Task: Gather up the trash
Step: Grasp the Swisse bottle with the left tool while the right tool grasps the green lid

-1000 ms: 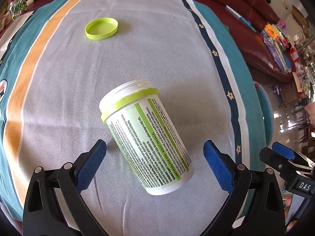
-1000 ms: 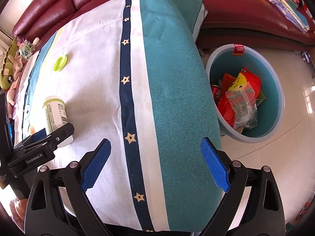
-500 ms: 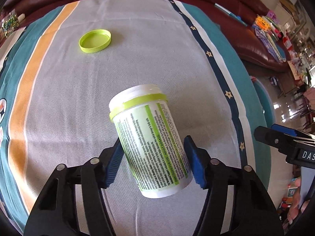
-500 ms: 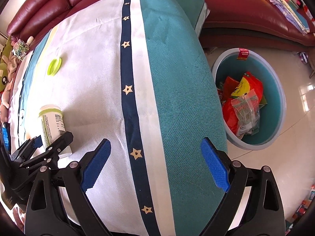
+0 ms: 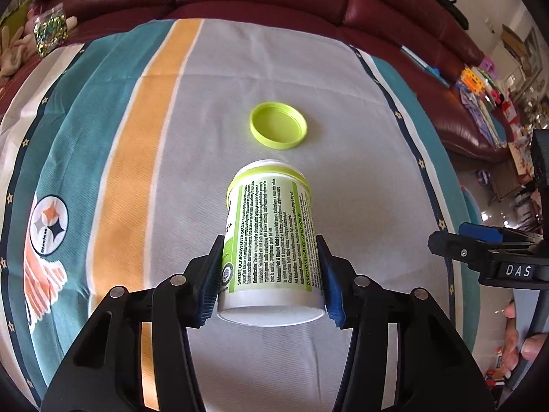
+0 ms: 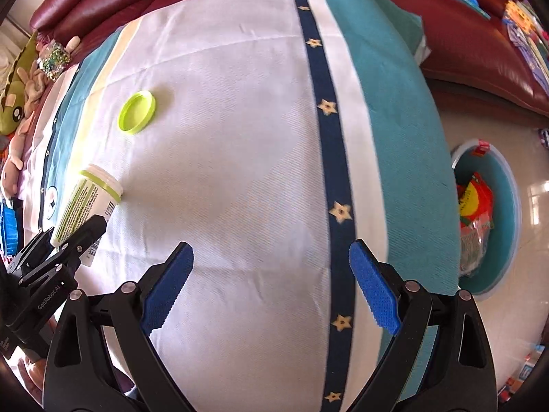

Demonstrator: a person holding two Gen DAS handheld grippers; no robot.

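The left gripper (image 5: 269, 274) is clamped on the white supplement bottle (image 5: 272, 240) near its base, its open mouth pointing toward the lime lid (image 5: 278, 129) lying just beyond on the striped cloth (image 5: 137, 171). The right gripper (image 6: 271, 286) (jaws wide apart) holds nothing above the cloth; the teal bin (image 6: 511, 185) with wrappers sits on the floor beside it
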